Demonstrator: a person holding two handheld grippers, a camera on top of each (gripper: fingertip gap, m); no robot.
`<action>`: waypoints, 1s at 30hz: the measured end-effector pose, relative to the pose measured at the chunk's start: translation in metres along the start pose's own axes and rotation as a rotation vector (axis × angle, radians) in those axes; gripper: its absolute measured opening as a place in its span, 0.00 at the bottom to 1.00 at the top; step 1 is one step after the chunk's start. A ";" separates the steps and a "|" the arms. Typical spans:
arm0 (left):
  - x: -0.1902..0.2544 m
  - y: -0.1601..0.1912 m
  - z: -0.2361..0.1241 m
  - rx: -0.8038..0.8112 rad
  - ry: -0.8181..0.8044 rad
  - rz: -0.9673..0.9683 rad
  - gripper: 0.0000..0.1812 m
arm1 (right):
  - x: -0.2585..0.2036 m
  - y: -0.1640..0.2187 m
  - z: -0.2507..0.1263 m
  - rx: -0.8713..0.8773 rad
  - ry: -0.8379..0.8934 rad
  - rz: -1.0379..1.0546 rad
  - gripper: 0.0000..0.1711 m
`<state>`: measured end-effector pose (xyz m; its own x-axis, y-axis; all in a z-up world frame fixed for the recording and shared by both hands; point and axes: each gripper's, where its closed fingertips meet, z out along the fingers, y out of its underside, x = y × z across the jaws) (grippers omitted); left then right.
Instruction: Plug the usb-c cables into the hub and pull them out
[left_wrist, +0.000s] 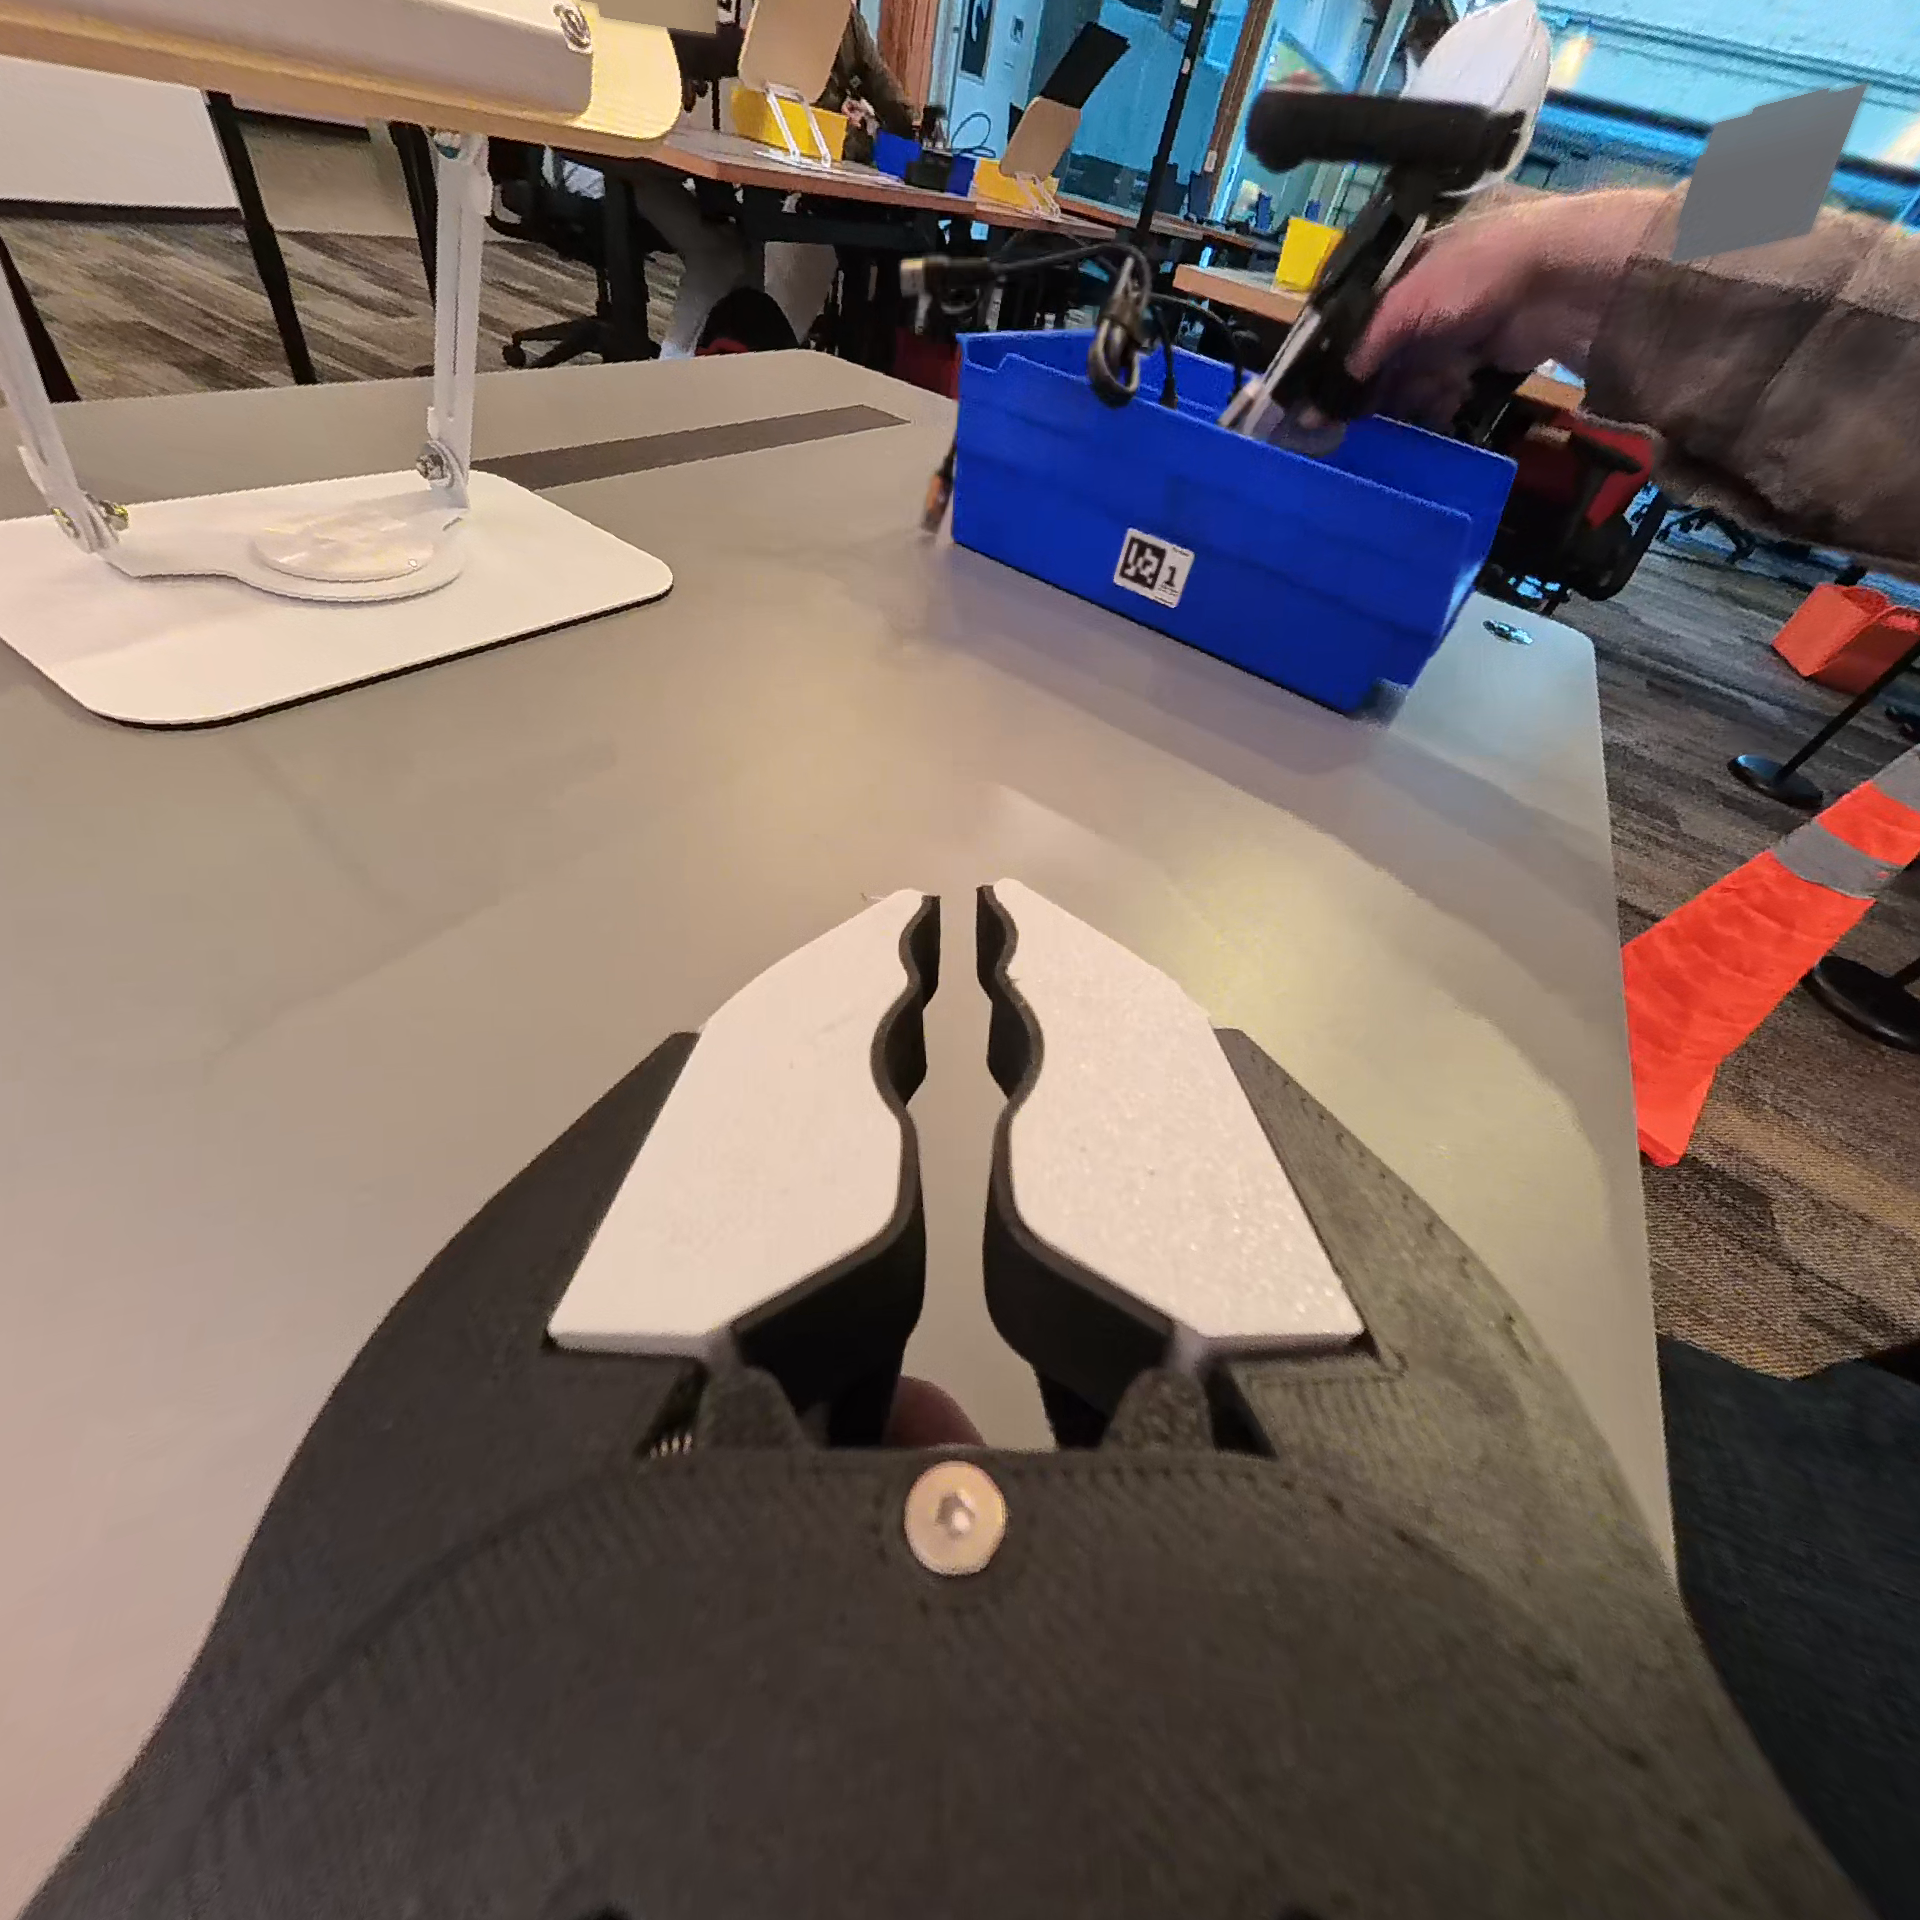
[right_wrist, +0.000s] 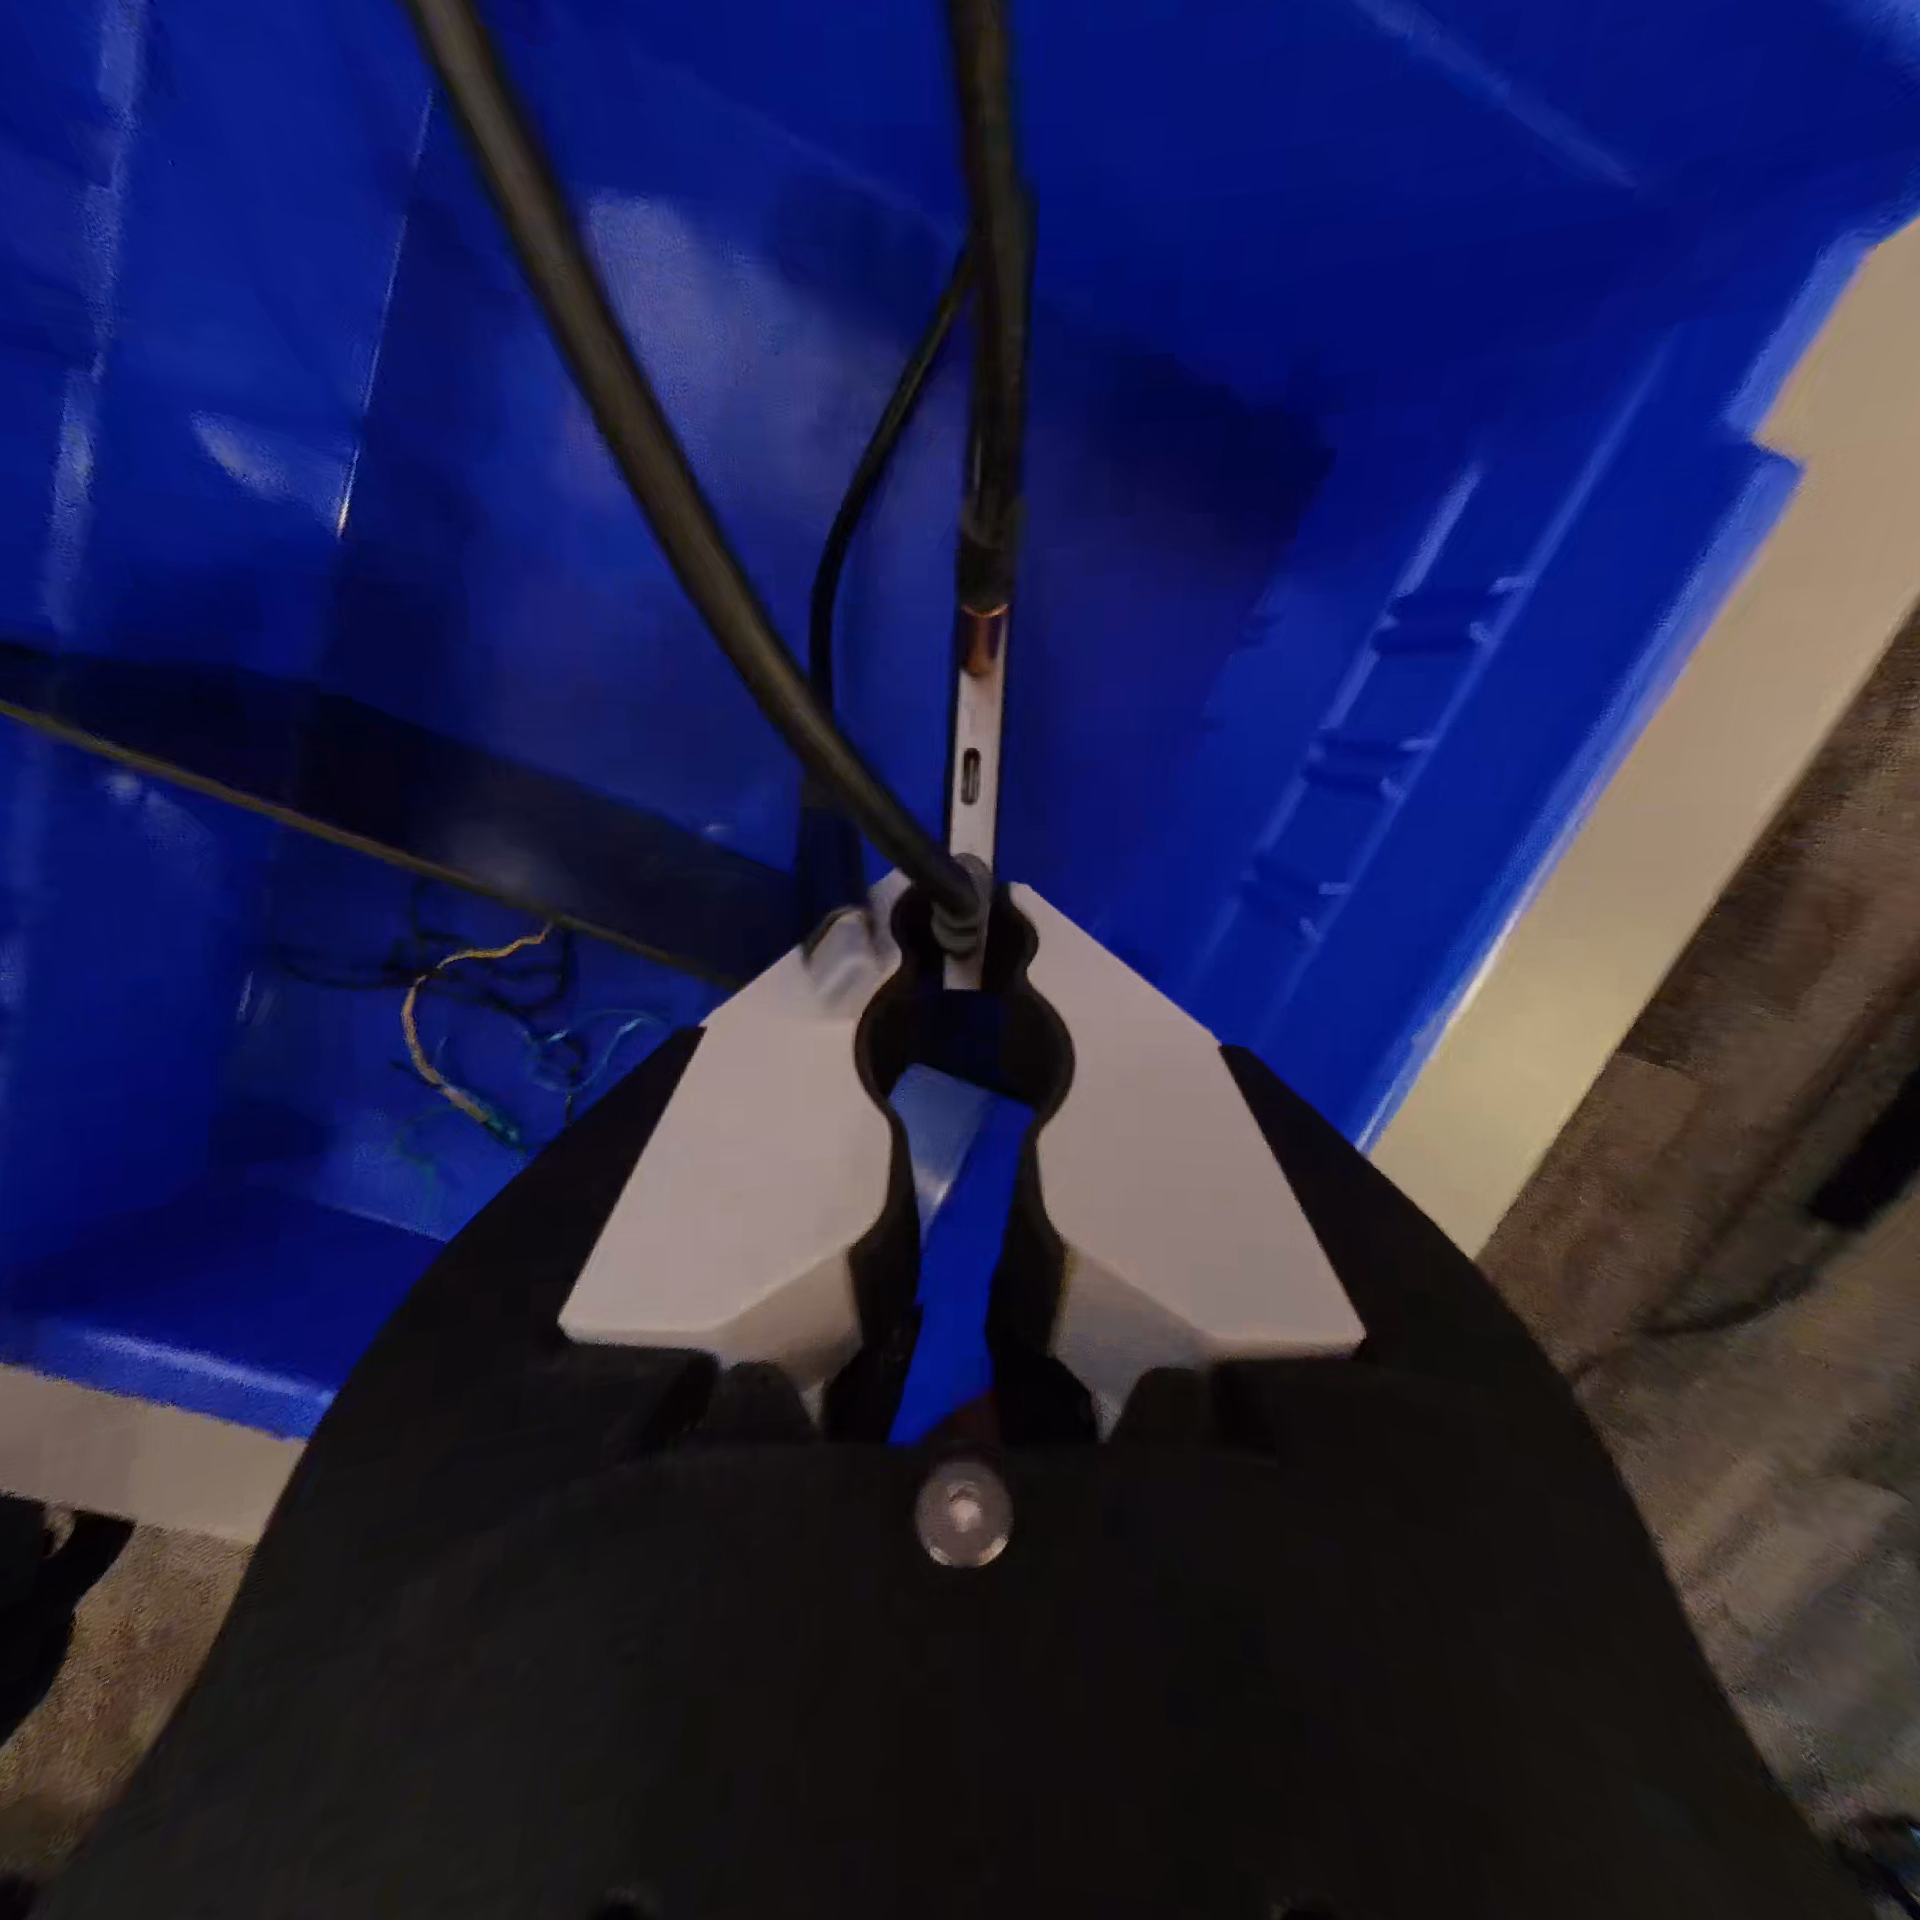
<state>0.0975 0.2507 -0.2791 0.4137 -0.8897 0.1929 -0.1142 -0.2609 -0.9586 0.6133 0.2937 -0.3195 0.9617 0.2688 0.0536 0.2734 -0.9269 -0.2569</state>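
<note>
Nearest in the left wrist view, the left gripper (left_wrist: 958, 896) is held low over the grey table (left_wrist: 790, 748); its white fingers (left_wrist: 758, 1122) are brought almost together, with only a narrow slit left between the tips, and nothing is held in them. A fingertip of the holding hand is glimpsed through the gap at the base.

Farther off on the left, the white base plate of a stand (left_wrist: 312, 613) is seen resting on the table. At the far right corner a blue bin (left_wrist: 1226, 520) is set, marked with a small sticker on its near wall. The right gripper (left_wrist: 1273, 405), held in a person's hand (left_wrist: 1455, 301), is dipped into this bin, and black cables (left_wrist: 1122, 332) are seen rising above the rim.

In the right wrist view, the right gripper (right_wrist: 961, 899) is closed on the slim silver hub (right_wrist: 979, 769), which is held edge-on inside the bin (right_wrist: 1403, 468). One empty port is shown on the hub's narrow edge. A black cable (right_wrist: 623, 416) is attached at the hub end clamped by the fingertips, and another (right_wrist: 992, 312) at its far end. Loose thin wires (right_wrist: 468, 997) are left on the bin floor at the left.
</note>
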 end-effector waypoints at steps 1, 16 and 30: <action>0.000 0.000 0.000 -0.003 0.002 -0.003 0.03 | 0.003 0.001 0.000 -0.032 0.031 -0.019 0.04; 0.000 0.002 0.004 -0.020 0.021 -0.017 0.04 | 0.002 -0.009 -0.038 -0.134 0.243 -0.335 0.26; 0.002 0.000 0.003 -0.003 0.018 -0.016 0.04 | -0.110 -0.036 -0.059 0.112 0.332 -1.067 0.19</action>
<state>0.1008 0.2498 -0.2795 0.3992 -0.8921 0.2117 -0.1103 -0.2759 -0.9548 0.4990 0.2820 -0.2597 0.1988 0.8123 0.5483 0.9729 -0.2311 -0.0104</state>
